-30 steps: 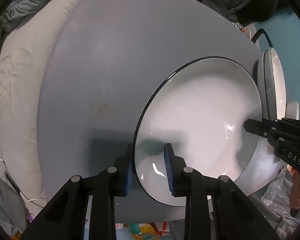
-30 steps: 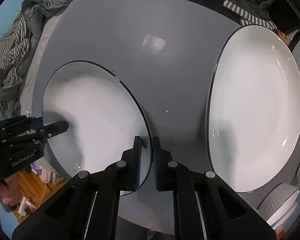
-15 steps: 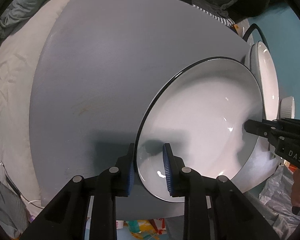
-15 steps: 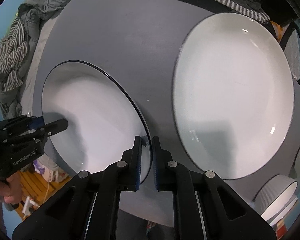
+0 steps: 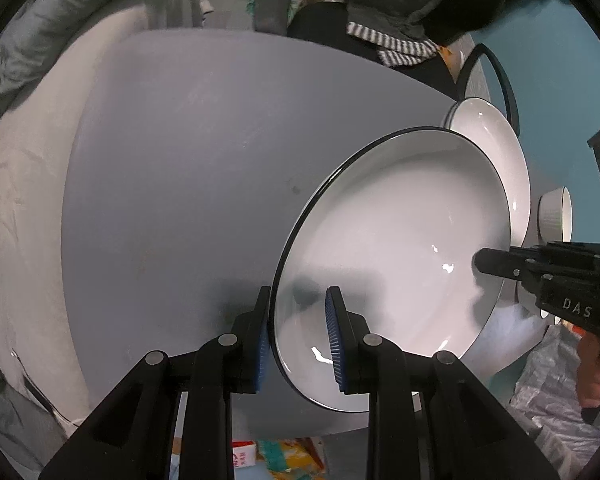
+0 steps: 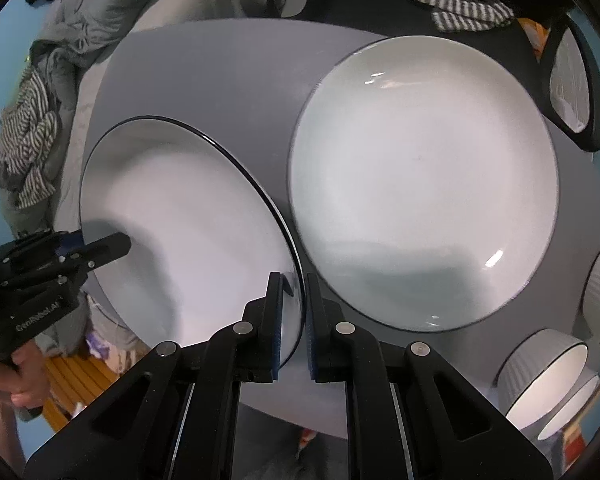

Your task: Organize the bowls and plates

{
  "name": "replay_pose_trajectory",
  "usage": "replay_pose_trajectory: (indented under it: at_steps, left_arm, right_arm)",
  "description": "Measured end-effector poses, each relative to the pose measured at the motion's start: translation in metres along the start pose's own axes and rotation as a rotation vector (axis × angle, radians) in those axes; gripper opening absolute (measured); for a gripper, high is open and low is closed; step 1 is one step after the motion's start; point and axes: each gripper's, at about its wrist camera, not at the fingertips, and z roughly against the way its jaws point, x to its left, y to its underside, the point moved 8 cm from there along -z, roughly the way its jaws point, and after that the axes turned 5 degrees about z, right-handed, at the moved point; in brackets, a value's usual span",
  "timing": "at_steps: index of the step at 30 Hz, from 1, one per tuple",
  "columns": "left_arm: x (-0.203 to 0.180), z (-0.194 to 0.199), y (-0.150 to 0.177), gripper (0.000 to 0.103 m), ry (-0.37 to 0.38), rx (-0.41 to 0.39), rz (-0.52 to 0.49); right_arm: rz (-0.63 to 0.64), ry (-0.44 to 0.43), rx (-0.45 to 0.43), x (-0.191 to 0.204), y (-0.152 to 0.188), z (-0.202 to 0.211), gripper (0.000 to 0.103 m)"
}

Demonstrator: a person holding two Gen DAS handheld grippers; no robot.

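1. The left gripper (image 5: 297, 334) straddles the near rim of the held plate (image 5: 396, 240), its jaws fairly wide with a gap visible at the right pad, so a firm clamp cannot be confirmed.
2. The right gripper (image 6: 291, 320) is closed narrowly on the opposite rim.
3. The plate looks stiff, glossy, likely slippery and breakable; the rim is the sensible hold.
4. It hangs tilted above the desk (image 5: 172, 184), beside the second plate (image 6: 420, 184) lying flat, with ribbed bowls (image 6: 540, 376) just beyond.
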Motion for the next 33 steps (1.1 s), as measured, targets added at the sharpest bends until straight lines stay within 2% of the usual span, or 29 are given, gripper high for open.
replay_pose_trajectory:
  at_steps: [10, 23, 33]
  left_arm:
    - [-0.030, 0.012, -0.016, 0.025, -0.008, -0.002, -0.045]
    - [-0.102, 0.001, -0.048, 0.025, -0.010, 0.009, -0.130]
    - [-0.134, -0.020, -0.064, 0.025, -0.020, 0.044, -0.148]
  right_arm:
    - [-0.051, -0.031, -0.013, -0.013, 0.000, 0.013, 0.010]
    - [-0.130, -0.016, -0.051, -0.080, -0.002, 0.043, 0.011]
    - [-0.172, -0.009, -0.049, -0.126, -0.007, 0.048, 0.012]
